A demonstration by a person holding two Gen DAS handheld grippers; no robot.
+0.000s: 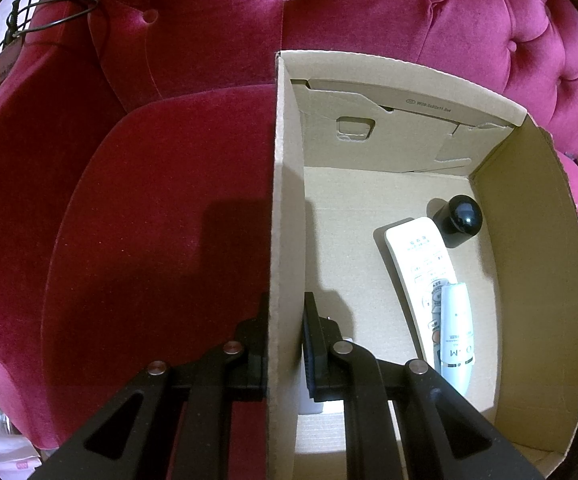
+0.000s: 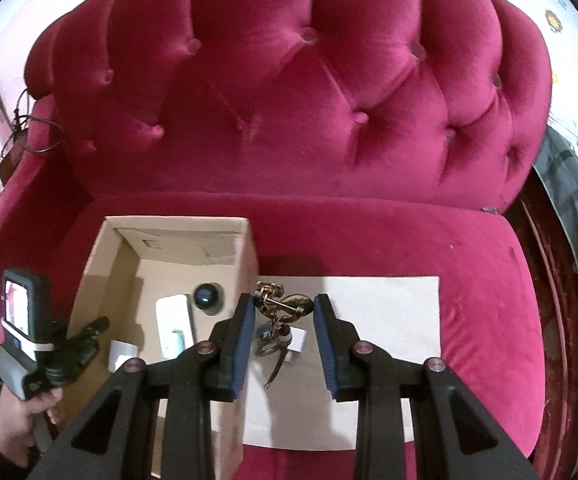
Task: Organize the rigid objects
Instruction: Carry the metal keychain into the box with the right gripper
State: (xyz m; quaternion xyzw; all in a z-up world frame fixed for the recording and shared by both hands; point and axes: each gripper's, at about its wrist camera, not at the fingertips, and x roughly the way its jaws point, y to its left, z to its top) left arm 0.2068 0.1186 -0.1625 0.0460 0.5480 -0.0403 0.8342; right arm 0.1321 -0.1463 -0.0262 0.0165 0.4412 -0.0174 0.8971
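Open brown cardboard box (image 2: 245, 256) sits on the left of a tufted crimson velvet sofa (image 2: 289, 100), holding a white remote control (image 1: 421, 264), a black round-topped bottle (image 1: 459, 218) and a white tube (image 1: 455, 332). The left gripper (image 1: 285, 344) is clamped on the box's left wall. The right gripper (image 2: 285, 312) pinches a gold-coloured metal trinket (image 2: 281, 304) above a white sheet (image 2: 389, 320) on the seat; patterned pale wallpaper (image 2: 549, 4) lies behind.

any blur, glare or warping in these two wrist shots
Left wrist view: sharp, with fisheye bowing of the cardboard box walls, a glint on the black ball-topped object, and a hard gripper shadow on the red sofa seat. Right wrist view: softer overall, the keychain between the right gripper pads looks slightly smeared, and the corners are vignetted.
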